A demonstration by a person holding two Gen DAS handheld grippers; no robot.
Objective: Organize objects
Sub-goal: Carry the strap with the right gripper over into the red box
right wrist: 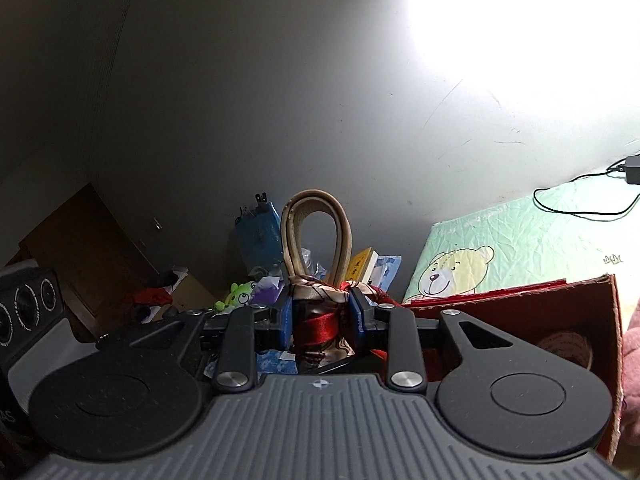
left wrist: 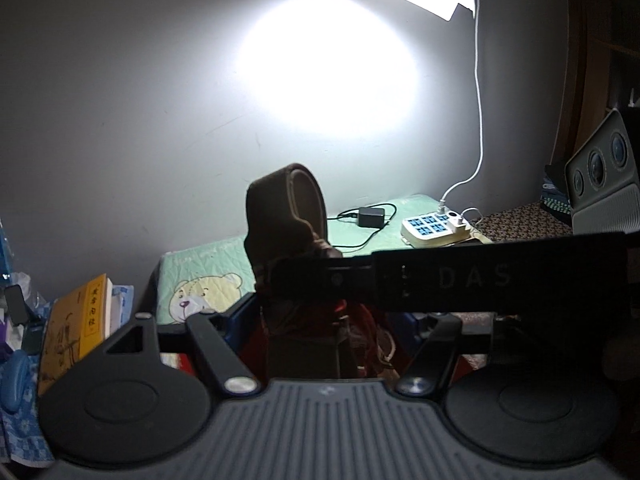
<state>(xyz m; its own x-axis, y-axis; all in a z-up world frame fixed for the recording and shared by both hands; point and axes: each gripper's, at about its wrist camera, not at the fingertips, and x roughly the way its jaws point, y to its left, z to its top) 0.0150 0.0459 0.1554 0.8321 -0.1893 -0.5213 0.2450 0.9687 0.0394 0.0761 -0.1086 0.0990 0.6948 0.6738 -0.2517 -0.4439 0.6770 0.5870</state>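
Observation:
A folded beige belt loop (right wrist: 316, 232) wrapped with a patterned scarf and a red ribbon (right wrist: 320, 322) stands upright between the blue pads of my right gripper (right wrist: 322, 316), which is shut on the bundle. The same belt loop (left wrist: 296, 208) shows dark in the left wrist view, with the red cloth (left wrist: 360, 336) below it. My left gripper (left wrist: 324, 320) has its jaws spread wide around the bundle, and the right gripper's black body (left wrist: 500, 276) crosses in front of it.
A green bear-print mat (left wrist: 200, 276) lies by the wall, with a white power strip (left wrist: 436, 228) and a black adapter (left wrist: 372, 216). Books (left wrist: 80, 320) stand at left. A red cardboard box (right wrist: 560, 320) with a tape roll (right wrist: 568, 348) sits at right. Clutter (right wrist: 256, 240) lies behind.

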